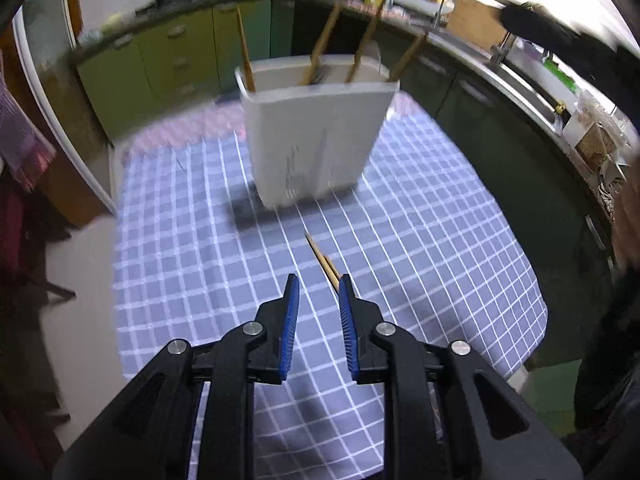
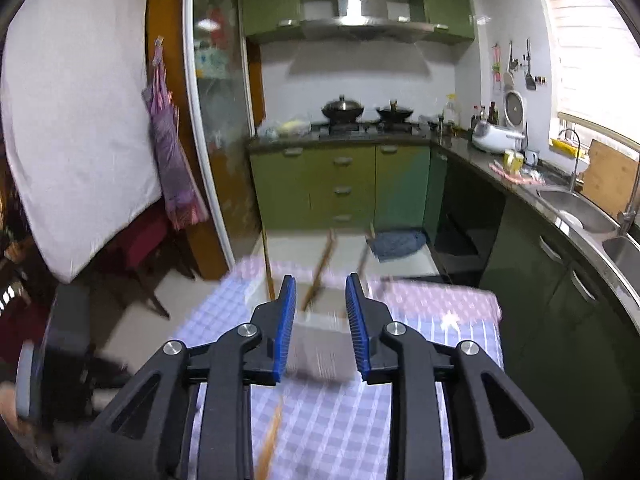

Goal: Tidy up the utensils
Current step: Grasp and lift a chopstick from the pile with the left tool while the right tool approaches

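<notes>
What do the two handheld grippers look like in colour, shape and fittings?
The left gripper and the right gripper match: glossy black angular plastic frames with triangular cut-outs, round silver pivot bolts, and two tapering fingers faced with ribbed blue pads. No cables or markings show.

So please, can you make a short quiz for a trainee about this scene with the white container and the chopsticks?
1. True or false: the white container lies tipped on its side on the checked tablecloth.
2. What lies loose on the cloth just ahead of the left gripper?
3. The jaws of the right gripper are: A) clamped on a utensil; B) apart with nothing clamped; C) out of view.

Key:
1. False; it stands upright, with wooden utensil handles sticking out of the top.
2. A pair of wooden chopsticks.
3. B.
</notes>
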